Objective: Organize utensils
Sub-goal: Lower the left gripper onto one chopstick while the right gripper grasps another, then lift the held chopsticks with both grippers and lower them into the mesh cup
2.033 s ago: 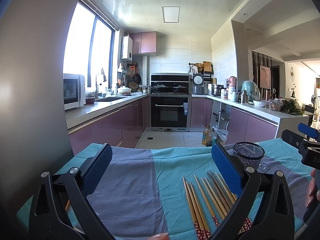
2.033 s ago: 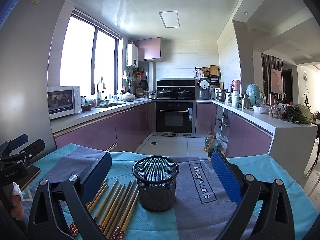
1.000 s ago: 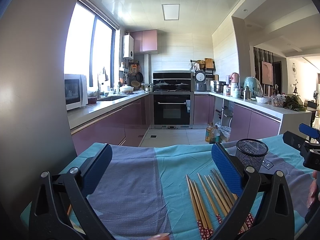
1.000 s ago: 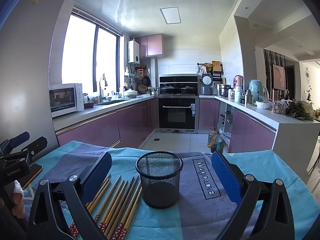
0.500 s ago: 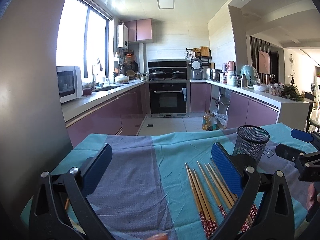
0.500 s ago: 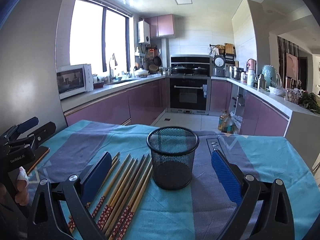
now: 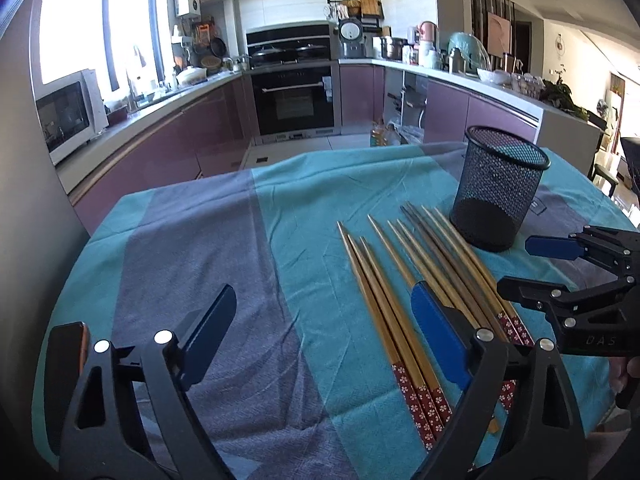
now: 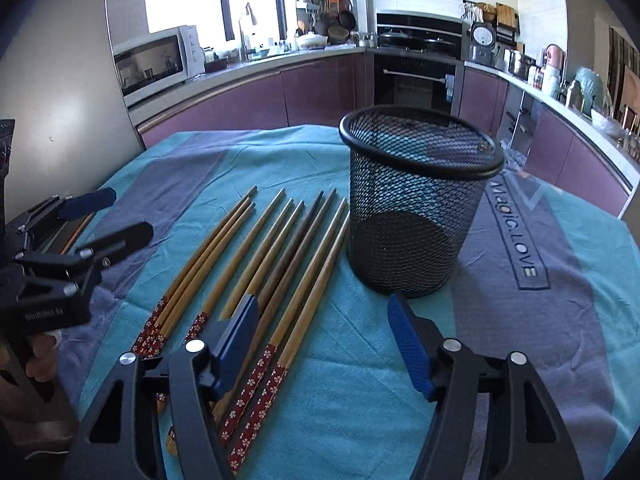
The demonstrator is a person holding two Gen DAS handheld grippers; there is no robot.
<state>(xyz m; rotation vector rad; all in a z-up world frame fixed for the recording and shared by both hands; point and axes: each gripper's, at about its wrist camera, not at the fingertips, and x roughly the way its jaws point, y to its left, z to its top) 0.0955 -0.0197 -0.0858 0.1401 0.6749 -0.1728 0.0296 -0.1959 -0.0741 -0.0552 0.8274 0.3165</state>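
A round black wire-mesh cup (image 8: pixel 420 200) stands upright on the blue and grey cloth (image 8: pixel 520 340) over the desk. Long wooden chopsticks with red flowered ends (image 8: pixel 256 280) lie side by side just left of it. The right gripper (image 8: pixel 324 344) hovers near them; its blue fingers (image 8: pixel 408 344) have just been closing, holding nothing.

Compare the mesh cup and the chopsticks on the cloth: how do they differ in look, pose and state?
The mesh cup is black wire mesh; the chopsticks are plain wood with red flowered handle ends. The mesh cup stands upright, while the chopsticks lie flat in a rough row beside it. The mesh cup is a single, empty holder; the chopsticks are many and loose. Both rest on the tablecloth, and no hand-held gripper holds either.
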